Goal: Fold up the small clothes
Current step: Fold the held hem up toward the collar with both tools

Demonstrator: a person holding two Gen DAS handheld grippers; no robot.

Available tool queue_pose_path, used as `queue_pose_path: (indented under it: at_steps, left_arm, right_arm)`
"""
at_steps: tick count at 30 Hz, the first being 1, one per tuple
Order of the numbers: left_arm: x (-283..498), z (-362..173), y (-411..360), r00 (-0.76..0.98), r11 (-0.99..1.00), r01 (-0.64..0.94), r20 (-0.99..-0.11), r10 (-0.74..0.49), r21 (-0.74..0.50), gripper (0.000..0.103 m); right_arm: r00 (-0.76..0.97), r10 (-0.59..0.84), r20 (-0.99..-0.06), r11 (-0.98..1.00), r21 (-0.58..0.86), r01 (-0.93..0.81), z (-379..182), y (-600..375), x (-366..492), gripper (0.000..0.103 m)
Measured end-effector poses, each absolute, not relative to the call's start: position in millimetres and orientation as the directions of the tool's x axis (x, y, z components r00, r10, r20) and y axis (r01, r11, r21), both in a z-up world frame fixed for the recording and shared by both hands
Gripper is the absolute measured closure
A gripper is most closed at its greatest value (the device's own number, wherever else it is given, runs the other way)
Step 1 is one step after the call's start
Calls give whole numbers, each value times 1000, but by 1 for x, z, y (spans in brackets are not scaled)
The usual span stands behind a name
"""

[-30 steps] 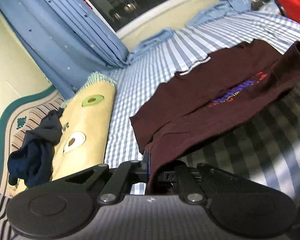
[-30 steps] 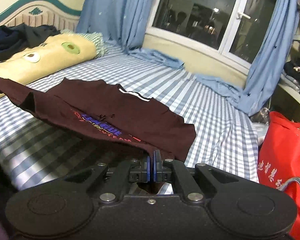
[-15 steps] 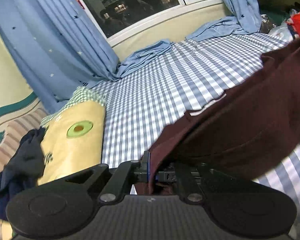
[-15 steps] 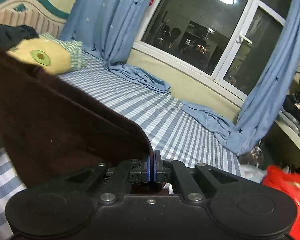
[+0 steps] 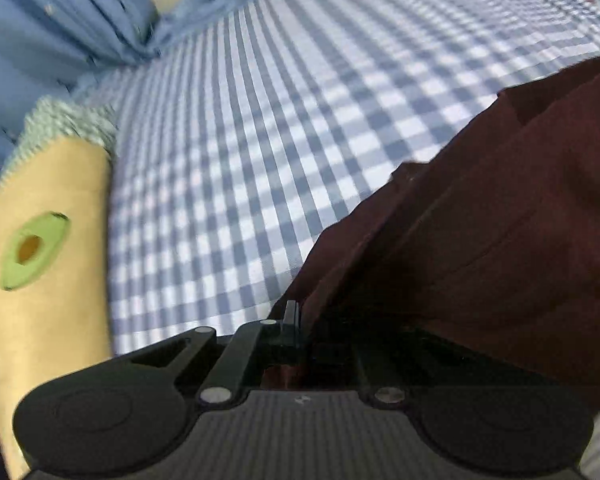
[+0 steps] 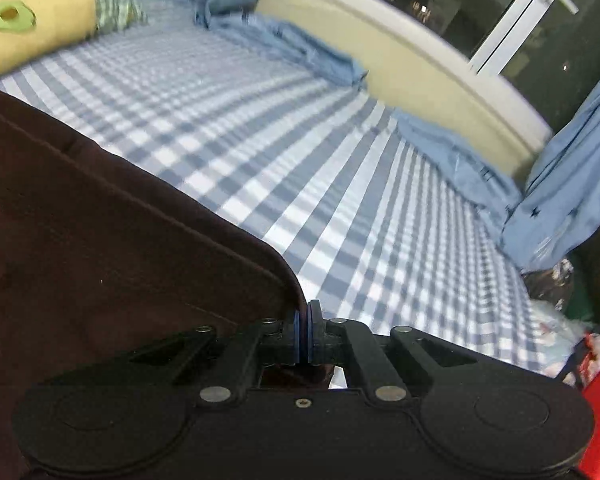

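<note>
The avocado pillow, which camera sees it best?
The left wrist view: the pillow fills the left edge, big and close, with its green avocado patch plain. The right wrist view shows it only small and blurred in the far top-left corner.

Both grippers tilt downward. The left gripper (image 5: 300, 316) has its jaws pinched together on dark cloth; the right gripper (image 6: 307, 332) likewise, its blue pads pressed together.
</note>
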State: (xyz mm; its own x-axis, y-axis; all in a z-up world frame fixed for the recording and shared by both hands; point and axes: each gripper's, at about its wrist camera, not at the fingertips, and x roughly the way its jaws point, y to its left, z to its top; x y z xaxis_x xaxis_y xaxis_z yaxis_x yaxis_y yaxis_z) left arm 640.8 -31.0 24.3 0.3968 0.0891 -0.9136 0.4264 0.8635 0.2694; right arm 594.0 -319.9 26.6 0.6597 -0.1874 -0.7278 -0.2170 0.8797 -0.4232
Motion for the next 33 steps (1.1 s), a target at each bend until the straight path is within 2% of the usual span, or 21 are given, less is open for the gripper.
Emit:
queue_pose_path:
  at_steps: [6,9,12,14,16,17,20,21,22,24,27,30,33]
  left_arm:
    - [674,-23,-15,286,919,361,-957,54,160,95]
    - [675,-34,-17,287,919,358,-956,57,163,94]
    - [672,-37,-12,309,926,347,-950,37,149,87]
    - [669,-36,-7,320,935,332,-947,14,126,76]
    - [665,-30,-3,347,941,316,-938,3,120,45]
    - [663,-27,-1,359,943,309,-933,1,120,41]
    - [656,-17,15,407,962,248,-913,0,111,26]
    - [652,-15,25,426,975,197,-905,7,100,14]
    - [648,-12,34,440,984,149,-898,18,93,9]
    - [640,-10,50,465,995,62,-885,34,71,9]
    - [628,-12,57,495,999,29,-868,26,46,7]
    - [621,-20,39,548,995,66,-836,31,79,3]
    - [631,-34,16,571,989,35,-815,101,147,2]
  right_arm:
    - [605,-210,-768,895,-400,-196,-13,-315,624,101]
    - [606,-207,-768,897,-396,-196,-23,-314,626,101]
    - [605,-196,-772,909,-374,-183,-27,-318,629,99]
    - [610,-181,-772,924,-345,-163,-29,-322,629,92]
    - [622,-173,-764,937,-323,-136,-28,-328,628,71]
    - [627,-167,-761,945,-305,-119,-27,-332,627,66]
    - [654,-159,-739,966,-254,-52,-20,-345,620,40]
    - [666,-158,-729,971,-238,-31,-18,-350,617,31]
    - [676,-162,-719,975,-222,-2,-15,-355,613,28]
    - [700,-152,-698,983,-179,35,-10,-362,601,20]
    - [711,-116,-693,989,-144,21,-14,-364,584,10]
    - [692,-131,-710,984,-179,3,-31,-358,580,6]
    - [652,-219,-726,974,-206,97,-48,-359,589,6]
